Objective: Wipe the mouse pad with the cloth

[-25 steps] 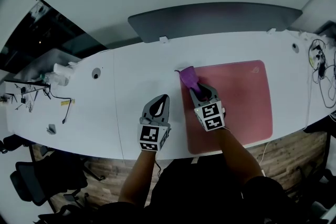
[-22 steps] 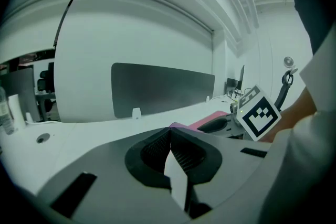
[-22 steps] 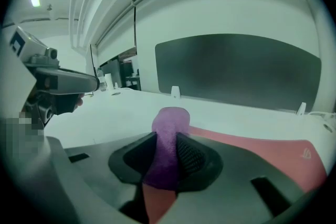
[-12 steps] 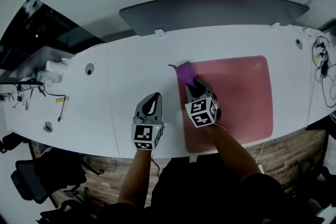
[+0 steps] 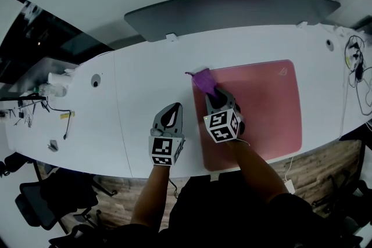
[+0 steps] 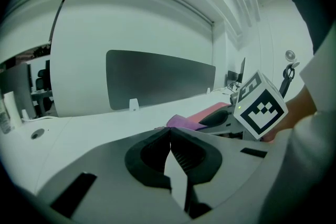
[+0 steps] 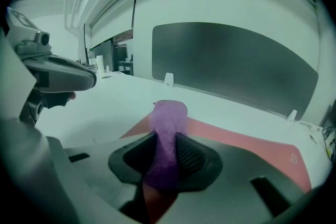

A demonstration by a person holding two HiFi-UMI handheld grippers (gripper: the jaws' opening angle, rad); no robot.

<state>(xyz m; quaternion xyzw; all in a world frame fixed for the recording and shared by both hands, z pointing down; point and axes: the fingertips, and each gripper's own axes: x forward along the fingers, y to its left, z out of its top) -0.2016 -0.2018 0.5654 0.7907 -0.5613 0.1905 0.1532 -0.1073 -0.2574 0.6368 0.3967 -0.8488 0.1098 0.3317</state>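
Desk (image 5: 145,84): cloth (image 7: 168,118) partly hidden, seemingly inside right tongs (image 7: 167,150)

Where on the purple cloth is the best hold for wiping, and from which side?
The bunched near end, approached from the person's side, where the right claw is shut on the purple cloth; its free far end trails onto the pink mouse pad.

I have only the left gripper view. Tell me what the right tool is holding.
Observer: The right tool is shut on the purple cloth.
Operator: Give me the cloth's place on the pad.
Observer: Head view: at the far left corner of the mouse pad, its tip just over the edge onto the white table.
Operator: Place my left tool.
Observer: The left tool is over the table, left of the pad, beside the right tool.
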